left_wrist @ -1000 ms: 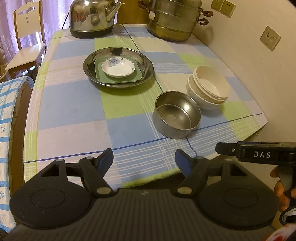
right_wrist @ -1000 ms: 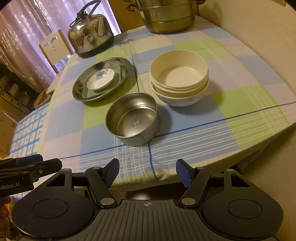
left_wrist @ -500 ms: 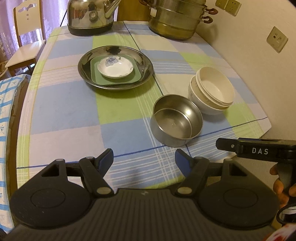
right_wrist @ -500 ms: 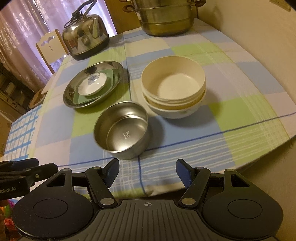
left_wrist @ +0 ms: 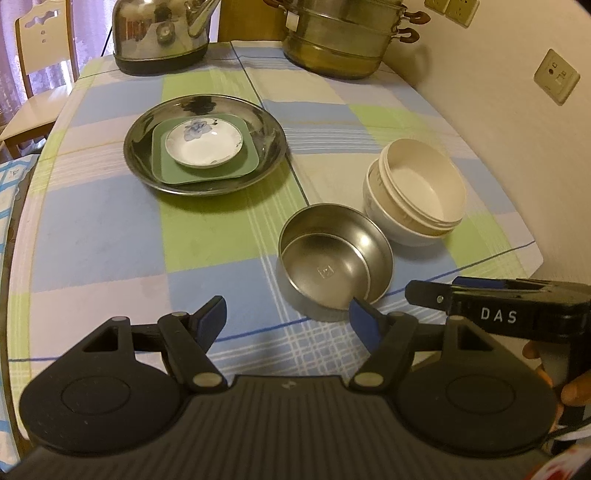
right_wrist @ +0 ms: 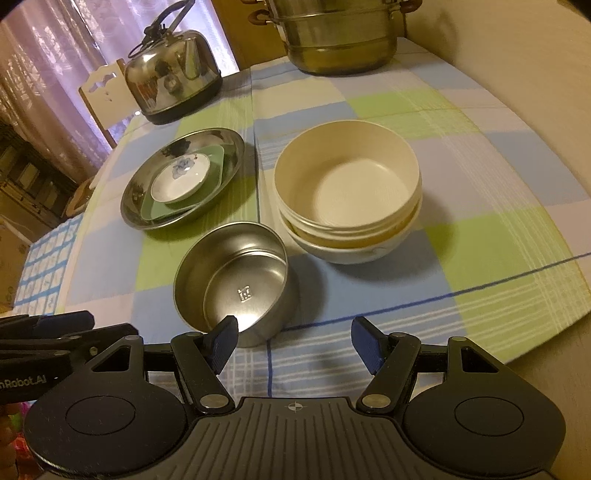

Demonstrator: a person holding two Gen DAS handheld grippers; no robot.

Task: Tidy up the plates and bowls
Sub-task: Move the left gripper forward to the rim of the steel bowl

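A small steel bowl (left_wrist: 334, 260) (right_wrist: 236, 280) stands near the table's front edge. A stack of cream bowls (left_wrist: 417, 195) (right_wrist: 349, 199) sits right behind it. A steel plate (left_wrist: 205, 142) (right_wrist: 183, 181) farther left holds a green square plate (left_wrist: 203, 151) (right_wrist: 177, 203) and a small white floral dish (left_wrist: 203, 142) (right_wrist: 181, 177). My left gripper (left_wrist: 288, 315) is open and empty, left of the steel bowl's front. My right gripper (right_wrist: 295, 341) is open and empty, just in front of the steel bowl.
A steel kettle (left_wrist: 159, 33) (right_wrist: 173, 81) and a brass stacked steamer pot (left_wrist: 343, 37) (right_wrist: 340, 37) stand at the table's back. A wall with sockets (left_wrist: 556, 75) runs along the right. A chair (left_wrist: 37, 66) stands at the far left.
Both grippers have moved forward toward the table; the steel bowl and cream bowls now sit closer to the fingers. The dishes have not moved.
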